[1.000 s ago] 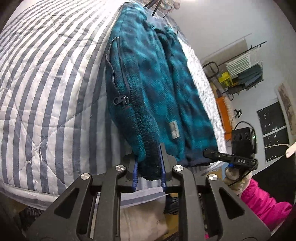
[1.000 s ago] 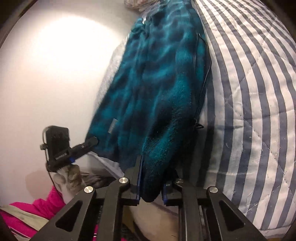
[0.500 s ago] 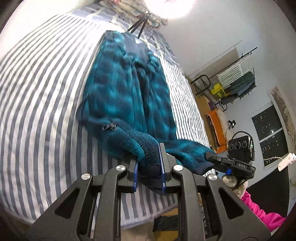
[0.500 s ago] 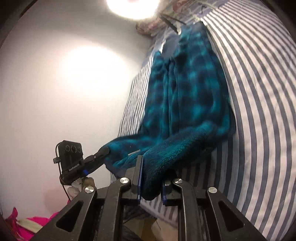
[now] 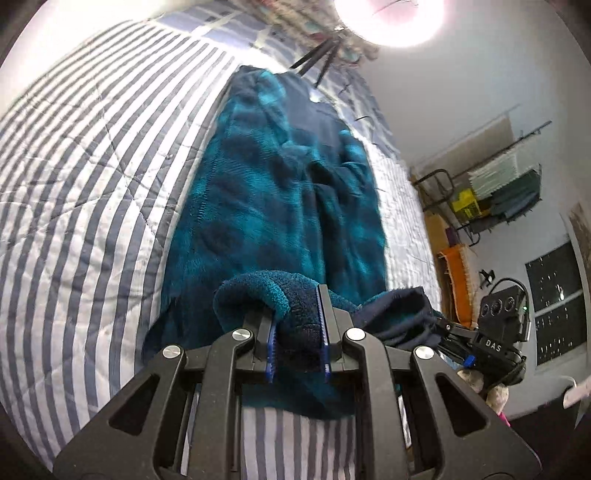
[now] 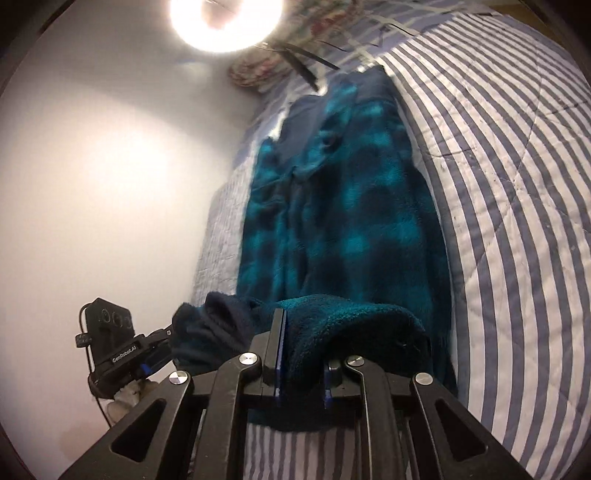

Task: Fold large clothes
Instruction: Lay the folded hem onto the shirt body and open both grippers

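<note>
A teal and navy plaid fleece jacket (image 5: 280,192) lies lengthwise on a striped quilt (image 5: 85,184); it also shows in the right wrist view (image 6: 354,206). My left gripper (image 5: 297,332) is shut on one bottom hem corner, lifted over the jacket's lower part. My right gripper (image 6: 301,363) is shut on the other hem corner. The raised hem (image 6: 347,314) curls forward over the body. Each gripper shows in the other's view: the right one at the lower right (image 5: 458,339), the left one at the lower left (image 6: 155,343).
The striped quilt (image 6: 517,184) covers the bed. A white wall (image 6: 110,184) runs along one bed side. A bright lamp (image 5: 388,18) and a patterned pillow (image 6: 273,62) are at the bed's head. Shelving with boxes (image 5: 495,199) stands beyond the bed.
Both grippers have lifted the jacket's bottom hem and carried it forward over the jacket's body. The hem hung off the bed's near edge before; now it arches above the lower jacket.
</note>
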